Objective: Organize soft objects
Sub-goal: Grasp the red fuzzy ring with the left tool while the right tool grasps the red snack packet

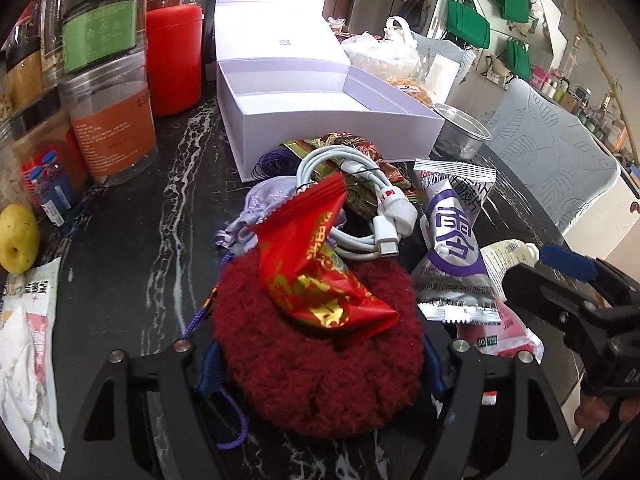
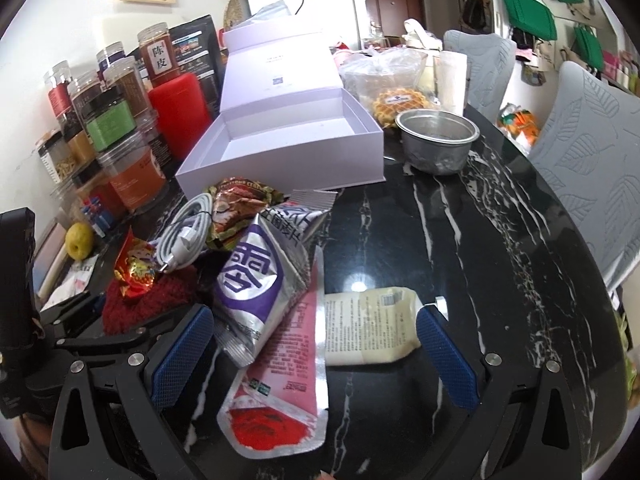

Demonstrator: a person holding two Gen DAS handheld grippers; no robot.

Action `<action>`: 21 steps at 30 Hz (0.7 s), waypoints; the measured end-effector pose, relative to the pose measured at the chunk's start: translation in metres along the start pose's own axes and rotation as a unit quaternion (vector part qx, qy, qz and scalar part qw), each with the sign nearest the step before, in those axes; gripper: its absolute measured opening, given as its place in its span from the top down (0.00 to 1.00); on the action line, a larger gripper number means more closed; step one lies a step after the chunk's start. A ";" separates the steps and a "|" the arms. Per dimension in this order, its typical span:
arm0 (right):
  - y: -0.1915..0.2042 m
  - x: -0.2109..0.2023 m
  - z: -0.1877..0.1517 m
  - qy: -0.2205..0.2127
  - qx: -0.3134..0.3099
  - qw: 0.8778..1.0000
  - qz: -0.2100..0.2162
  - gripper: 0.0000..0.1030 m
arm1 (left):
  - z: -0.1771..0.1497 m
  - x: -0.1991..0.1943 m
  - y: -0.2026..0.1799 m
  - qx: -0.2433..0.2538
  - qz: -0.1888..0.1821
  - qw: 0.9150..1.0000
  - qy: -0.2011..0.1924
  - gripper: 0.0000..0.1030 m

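Left wrist: my left gripper pinches the maroon plush pouch; right gripper wide, empty. Next, I'd guess: lift into white box.

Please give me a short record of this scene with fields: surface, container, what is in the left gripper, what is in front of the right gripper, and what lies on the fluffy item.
surface: black marble table
container: open white box, nothing visible inside
left gripper: jaws on both sides of the dark red fluffy pouch, pads seem to press it
right gripper: open, over the pink sachet and the cream packet
on the pouch: red and gold snack wrapper
nearby: white USB cable, purple and silver packet
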State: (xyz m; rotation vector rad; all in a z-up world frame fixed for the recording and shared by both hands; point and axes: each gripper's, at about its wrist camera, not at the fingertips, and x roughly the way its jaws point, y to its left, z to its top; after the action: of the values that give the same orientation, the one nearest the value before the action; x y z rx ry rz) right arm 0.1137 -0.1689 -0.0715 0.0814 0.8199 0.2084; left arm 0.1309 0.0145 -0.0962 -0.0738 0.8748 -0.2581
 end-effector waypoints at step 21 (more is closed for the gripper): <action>0.072 0.016 0.009 0.026 -0.085 0.980 0.177 0.22 | -0.016 -0.021 0.027 0.019 -0.022 0.999 0.013 0.27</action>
State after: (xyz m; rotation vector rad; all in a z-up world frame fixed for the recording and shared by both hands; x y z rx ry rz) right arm 0.1199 -0.0955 -0.0659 0.0613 0.8332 0.6183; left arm 0.1113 0.0463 -0.0953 -0.0546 0.8954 -0.3176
